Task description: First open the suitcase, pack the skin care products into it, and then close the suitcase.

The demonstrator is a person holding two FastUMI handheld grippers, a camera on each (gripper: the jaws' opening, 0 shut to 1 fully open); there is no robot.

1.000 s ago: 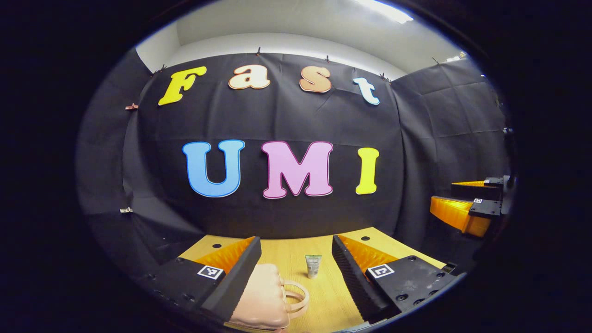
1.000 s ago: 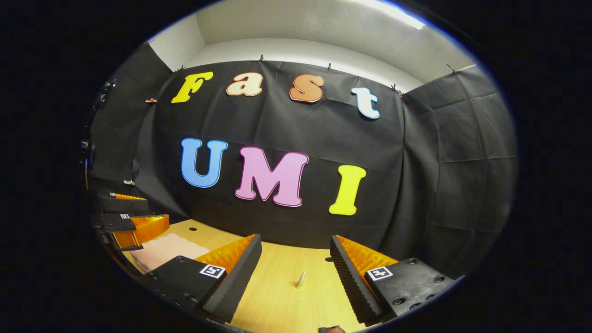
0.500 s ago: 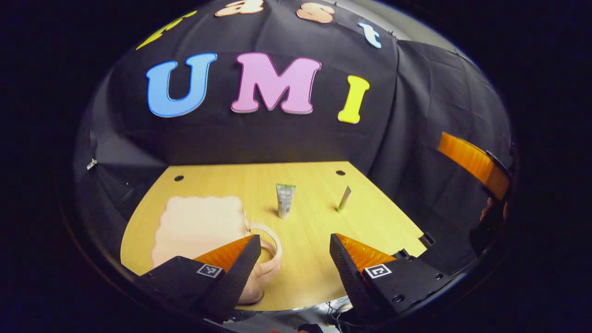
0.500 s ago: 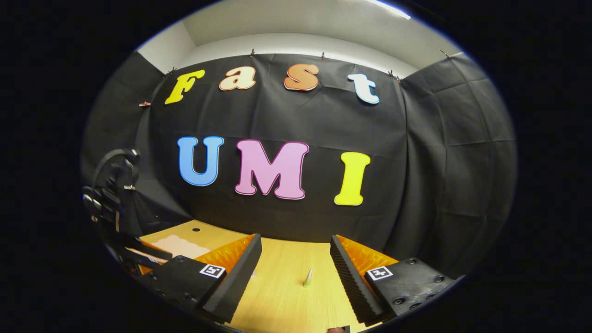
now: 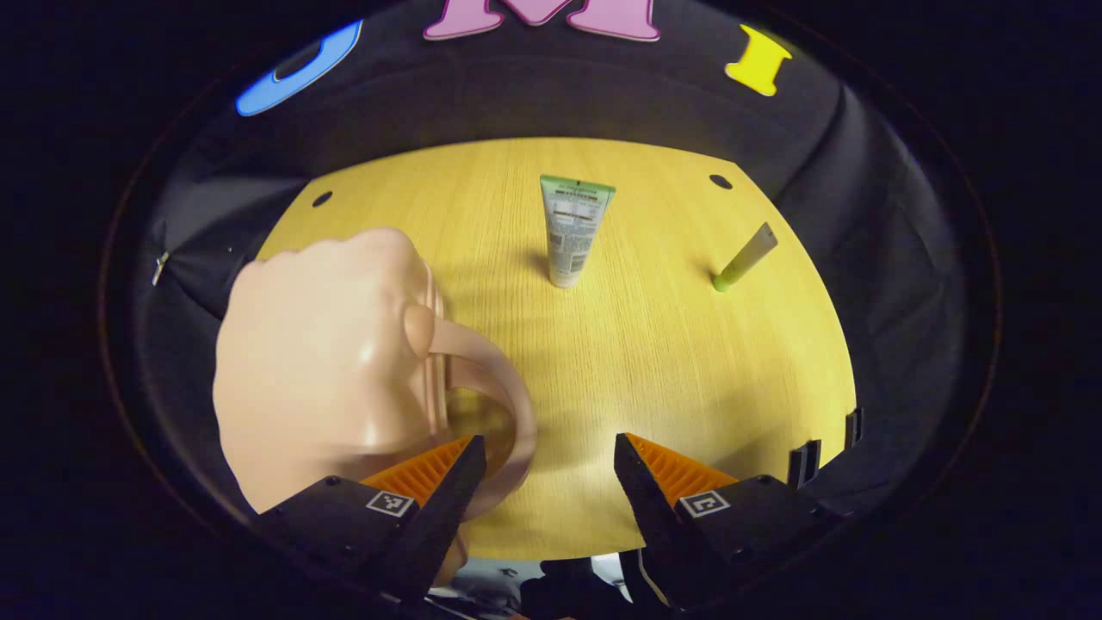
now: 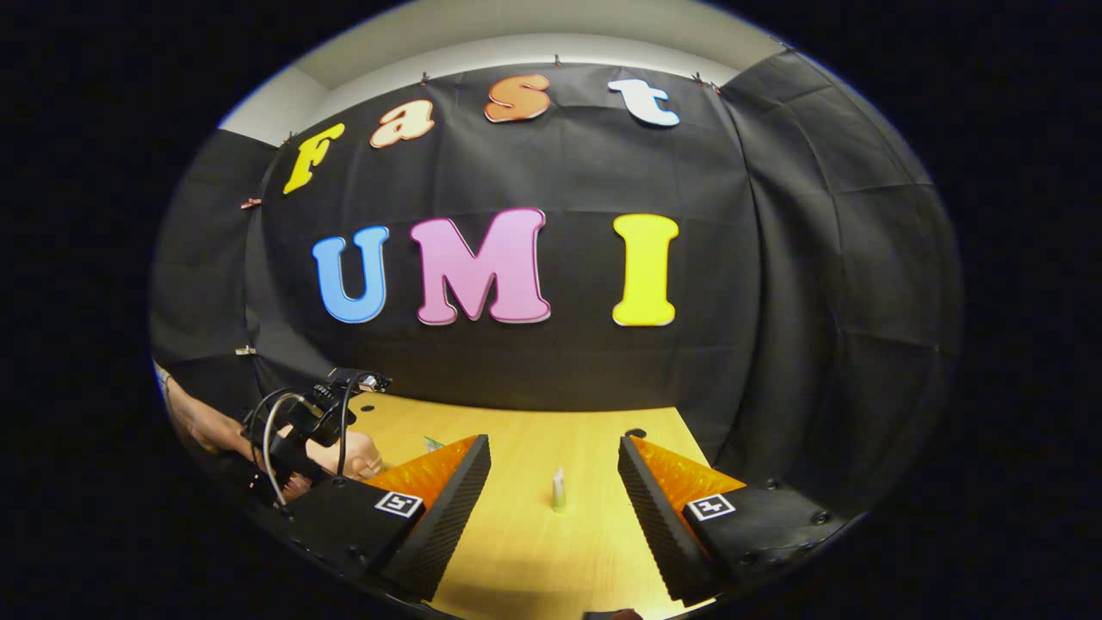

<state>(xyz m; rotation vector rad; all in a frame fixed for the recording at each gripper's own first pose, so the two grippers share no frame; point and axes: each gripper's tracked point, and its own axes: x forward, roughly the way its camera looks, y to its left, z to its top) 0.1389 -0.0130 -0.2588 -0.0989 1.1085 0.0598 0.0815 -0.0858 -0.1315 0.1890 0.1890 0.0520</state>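
Note:
In the left gripper view a pale pink suitcase (image 5: 318, 362) lies shut on the left of the wooden table (image 5: 671, 362), its looped handle (image 5: 491, 387) pointing right. My left gripper (image 5: 547, 482) hovers open just above the handle, holding nothing. A white tube with a green end (image 5: 572, 228) stands upright at the middle back. A thin green tube (image 5: 742, 258) stands tilted to its right. In the right gripper view my right gripper (image 6: 551, 508) is open and empty, low over the table, and the thin tube (image 6: 559, 491) stands ahead between its fingers.
Black cloth walls close the table on three sides. Two small holes (image 5: 721, 182) mark the table's back corners. At the left of the right gripper view a hand (image 6: 202, 426) holds the other gripper's cabled body (image 6: 301, 418) over the suitcase (image 6: 362, 456).
My left gripper has tipped downward and moved in over the suitcase handle, so the table now shows from above. The right gripper has turned slightly; both stay open.

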